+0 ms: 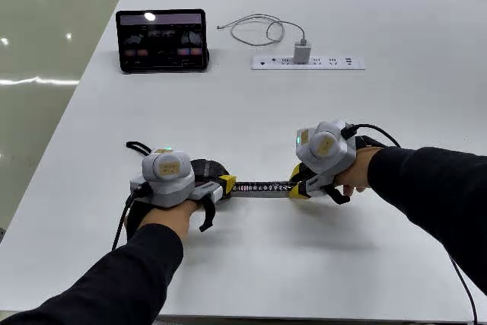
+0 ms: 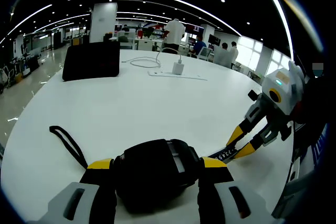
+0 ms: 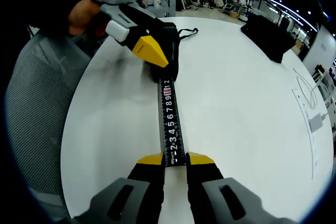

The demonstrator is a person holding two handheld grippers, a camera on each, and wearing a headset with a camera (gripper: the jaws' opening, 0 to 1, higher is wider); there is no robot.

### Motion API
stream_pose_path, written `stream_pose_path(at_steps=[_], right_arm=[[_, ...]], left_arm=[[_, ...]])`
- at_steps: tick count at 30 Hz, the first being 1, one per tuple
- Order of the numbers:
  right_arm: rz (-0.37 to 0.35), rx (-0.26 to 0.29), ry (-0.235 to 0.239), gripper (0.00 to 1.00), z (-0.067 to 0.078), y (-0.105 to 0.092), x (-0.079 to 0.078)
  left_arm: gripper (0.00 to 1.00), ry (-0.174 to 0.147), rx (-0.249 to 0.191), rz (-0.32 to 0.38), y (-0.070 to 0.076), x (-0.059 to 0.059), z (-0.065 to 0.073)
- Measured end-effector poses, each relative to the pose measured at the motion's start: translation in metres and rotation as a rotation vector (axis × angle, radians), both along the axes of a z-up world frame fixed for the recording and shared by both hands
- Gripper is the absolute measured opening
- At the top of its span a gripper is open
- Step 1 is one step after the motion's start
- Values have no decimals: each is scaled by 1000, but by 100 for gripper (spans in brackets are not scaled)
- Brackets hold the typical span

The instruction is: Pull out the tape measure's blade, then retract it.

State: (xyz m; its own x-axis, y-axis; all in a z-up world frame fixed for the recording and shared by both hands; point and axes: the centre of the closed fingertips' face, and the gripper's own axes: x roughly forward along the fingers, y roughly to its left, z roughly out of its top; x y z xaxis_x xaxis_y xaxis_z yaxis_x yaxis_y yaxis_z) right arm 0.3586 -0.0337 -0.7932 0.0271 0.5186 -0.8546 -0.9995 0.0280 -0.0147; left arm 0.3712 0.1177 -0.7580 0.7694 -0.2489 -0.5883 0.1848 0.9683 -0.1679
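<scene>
One tape measure [image 1: 207, 170] stretched between two hand-held grippers on the white table [image 1: 304, 119].
The left hand-held gripper [image 2: 157, 163] clamps the black case, which rests on the table with its strap [image 2: 65, 142] trailing. The right hand-held gripper [image 3: 176, 158] pinches the end of the blade [image 3: 169, 119], drawn out a short way with numbers up to 12 showing; the blade's hook is hidden between the jaws. Farther back lie one tablet [image 1: 161, 39], one power strip [image 1: 308, 62] and one plugged-in charger [image 1: 302, 52].
</scene>
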Motion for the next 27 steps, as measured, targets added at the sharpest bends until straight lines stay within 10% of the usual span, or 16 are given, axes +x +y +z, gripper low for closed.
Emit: stream_pose_path(at_steps=[27], right_arm=[[-12,31,-1,11,0,16,0]], left_arm=[[58,5,-6,-5,0,1,0]])
